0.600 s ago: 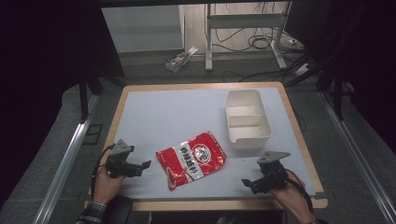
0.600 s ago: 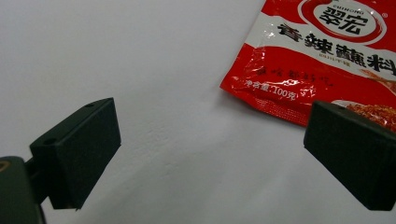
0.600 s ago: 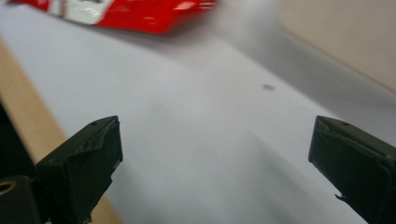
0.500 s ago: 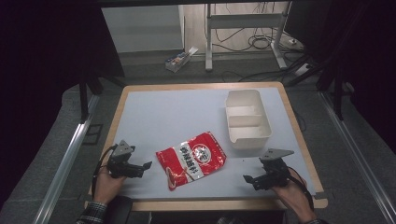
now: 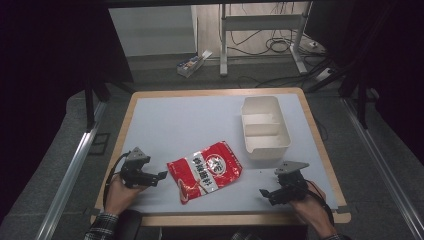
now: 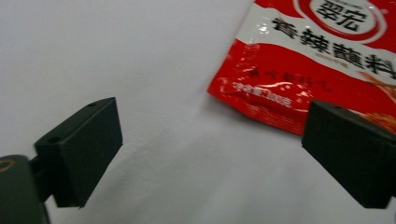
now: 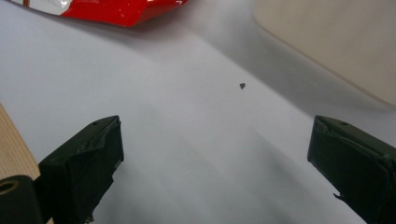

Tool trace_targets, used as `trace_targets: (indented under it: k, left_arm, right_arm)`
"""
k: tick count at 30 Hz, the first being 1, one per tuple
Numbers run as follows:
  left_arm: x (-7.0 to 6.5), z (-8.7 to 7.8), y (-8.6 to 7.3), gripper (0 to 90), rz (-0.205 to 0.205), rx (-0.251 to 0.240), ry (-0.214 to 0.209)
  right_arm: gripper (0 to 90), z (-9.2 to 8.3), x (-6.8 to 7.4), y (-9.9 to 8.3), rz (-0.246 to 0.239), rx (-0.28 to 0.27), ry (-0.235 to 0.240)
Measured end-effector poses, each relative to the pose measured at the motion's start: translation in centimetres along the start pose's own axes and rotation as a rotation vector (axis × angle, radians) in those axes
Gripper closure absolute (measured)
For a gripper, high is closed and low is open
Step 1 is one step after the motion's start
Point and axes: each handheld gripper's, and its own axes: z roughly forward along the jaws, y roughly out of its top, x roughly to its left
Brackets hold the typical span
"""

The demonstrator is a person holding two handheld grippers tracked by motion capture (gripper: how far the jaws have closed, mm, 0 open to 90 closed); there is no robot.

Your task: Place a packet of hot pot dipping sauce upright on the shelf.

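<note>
A red and white seasoning packet (image 5: 205, 170) lies flat on the white table top, near the front edge. My left gripper (image 5: 159, 176) rests just left of the packet and points at it, jaws wide apart and empty. Its own camera shows the packet (image 6: 322, 60) close ahead, between and beyond the jaws. My right gripper (image 5: 265, 194) sits at the front right, open and empty, aimed toward the packet's right side. The packet's edge (image 7: 116, 9) shows at the top of the right gripper view.
A cream two-compartment box (image 5: 265, 126) stands at the right back of the table; its wall (image 7: 336, 42) shows blurred ahead of the right gripper. A small dark speck (image 7: 242, 86) lies on the surface. The table's wooden rim (image 5: 240, 218) runs along the front.
The right gripper has shifted slightly forward and left along the front of the table. The left gripper and the packet have stayed where they were.
</note>
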Motion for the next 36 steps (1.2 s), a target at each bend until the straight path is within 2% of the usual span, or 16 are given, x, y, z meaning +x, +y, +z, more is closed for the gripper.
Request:
trace_targets:
  k: [1,2,3,6,8,10,13,18,20,23,28,31,33,36]
  left_arm:
    - [0.0,0.0,0.0,11.7,0.000,0.000,0.000]
    - [0.1,0.2,0.5,18.0,0.014,-0.018,0.000]
    - [0.2,0.3,0.7,23.4,0.010,-0.032,-0.007]
    - [0.4,0.9,1.7,43.3,0.013,-0.042,-0.046]
    - [0.4,1.7,2.5,57.8,0.038,-0.033,-0.064]
    - [0.5,2.8,3.4,72.7,0.036,-0.014,-0.094]
    - [0.6,4.6,4.8,85.8,0.068,0.030,-0.115]
    - [0.2,7.4,6.5,89.7,0.122,0.080,-0.131]
    - [0.0,8.3,6.8,89.6,0.131,0.091,-0.121]
    - [0.1,9.1,7.0,89.6,0.138,0.111,-0.137]
    - [0.2,9.5,7.2,89.8,0.120,0.117,-0.211]
    - [0.3,9.5,7.2,89.9,0.118,0.124,-0.222]
    - [0.2,9.6,7.1,90.0,0.109,0.120,-0.247]
    - [-0.1,9.7,7.2,90.0,0.123,0.130,-0.256]
  right_arm:
    - [3.6,0.0,0.0,0.0,0.000,0.000,0.000]
    - [3.8,0.1,0.1,0.0,-0.005,0.005,0.001]
    - [3.8,0.1,0.1,0.0,-0.005,0.006,0.001]
    - [4.2,0.3,0.1,0.0,-0.010,0.010,0.003]
    - [4.4,0.4,0.1,0.0,-0.014,0.015,0.006]
    - [4.6,0.5,0.1,0.0,-0.016,0.022,0.007]
    - [4.9,0.6,0.3,0.0,-0.026,0.031,0.008]
    - [5.3,0.7,0.3,-0.1,-0.035,0.044,0.009]
    - [5.4,0.7,0.3,-0.1,-0.040,0.050,0.007]
    - [5.4,0.7,0.4,-0.1,-0.040,0.049,0.009]
    - [5.4,0.8,0.4,-0.1,-0.044,0.054,0.015]
    - [5.4,0.8,0.4,-0.1,-0.047,0.056,0.017]
    - [5.4,0.8,0.5,0.0,-0.046,0.056,0.016]
    - [5.4,0.8,0.5,0.0,-0.045,0.053,0.021]
